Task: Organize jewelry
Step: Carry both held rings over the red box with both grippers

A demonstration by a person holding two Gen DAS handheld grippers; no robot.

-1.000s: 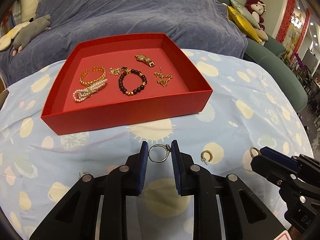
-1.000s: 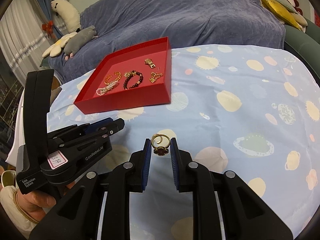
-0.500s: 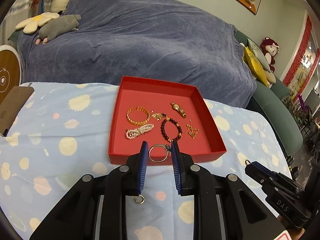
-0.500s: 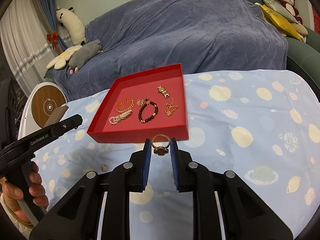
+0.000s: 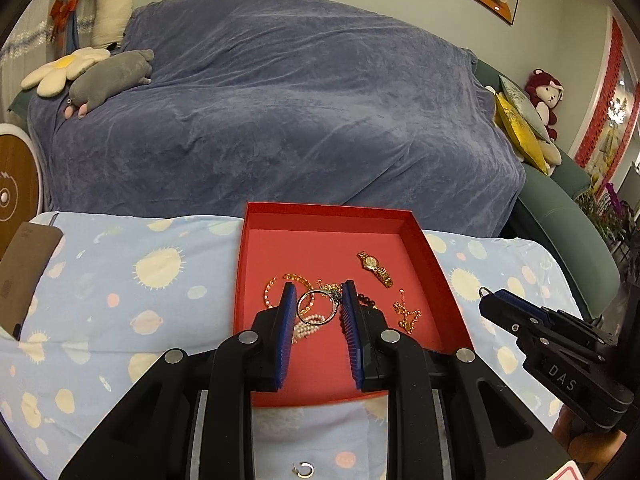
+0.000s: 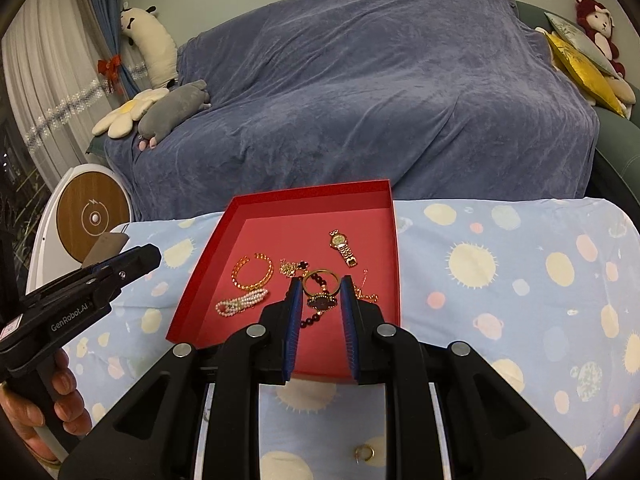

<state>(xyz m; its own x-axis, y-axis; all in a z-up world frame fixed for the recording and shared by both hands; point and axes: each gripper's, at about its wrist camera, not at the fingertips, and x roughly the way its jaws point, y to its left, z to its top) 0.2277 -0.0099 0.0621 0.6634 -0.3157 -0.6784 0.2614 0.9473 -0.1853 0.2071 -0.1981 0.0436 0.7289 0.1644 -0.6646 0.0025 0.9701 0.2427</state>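
Observation:
My left gripper [image 5: 316,306] is shut on a silver ring [image 5: 316,307] and holds it over the red tray [image 5: 320,216]. My right gripper [image 6: 320,294] is shut on a gold ring with a dark stone [image 6: 321,300], also over the red tray [image 6: 304,194]. In the tray lie a gold watch [image 6: 343,253], a gold chain bracelet [image 6: 252,272], a pearl bracelet [image 6: 242,302], a dark bead bracelet [image 6: 314,320] and a gold necklace [image 5: 406,314]. A small gold ring [image 6: 365,453] lies on the cloth below the right gripper. A small hoop [image 5: 306,469] lies below the left gripper.
The tray sits on a table with a light blue planet-print cloth [image 6: 500,280]. A sofa under a blue cover [image 5: 280,120] stands behind with plush toys [image 5: 108,76] on it. A brown card [image 5: 24,260] lies at the cloth's left edge.
Both grippers have lifted off the cloth with their rings and moved forward until they hang over the red tray. The small rings on the cloth now lie behind the fingertips.

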